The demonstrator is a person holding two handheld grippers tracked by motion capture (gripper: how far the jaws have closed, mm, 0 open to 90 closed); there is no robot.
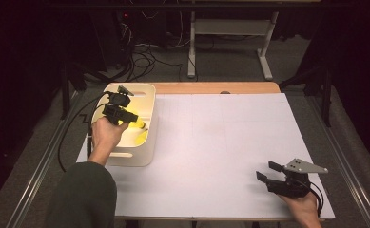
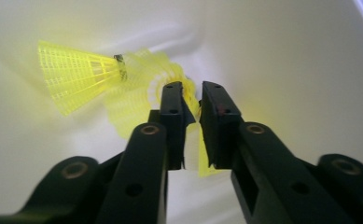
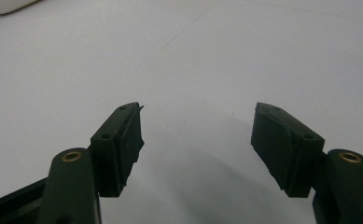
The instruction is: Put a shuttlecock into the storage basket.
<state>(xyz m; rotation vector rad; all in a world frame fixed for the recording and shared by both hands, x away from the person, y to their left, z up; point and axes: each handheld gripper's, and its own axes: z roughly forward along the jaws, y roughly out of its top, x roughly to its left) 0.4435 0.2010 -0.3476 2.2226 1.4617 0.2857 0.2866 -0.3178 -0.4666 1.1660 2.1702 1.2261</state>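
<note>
My left gripper sits in the bin, jaws slightly parted around a yellow shuttlecock. It's featherlight, its skirt crushable; grip the cork end. Another lies at ten o'clock. My right gripper gapes empty.

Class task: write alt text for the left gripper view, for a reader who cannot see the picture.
The left gripper has its two black jaws close together around the skirt of a yellow shuttlecock inside a white basket. A second yellow shuttlecock lies on its side just beyond, top left.
</note>
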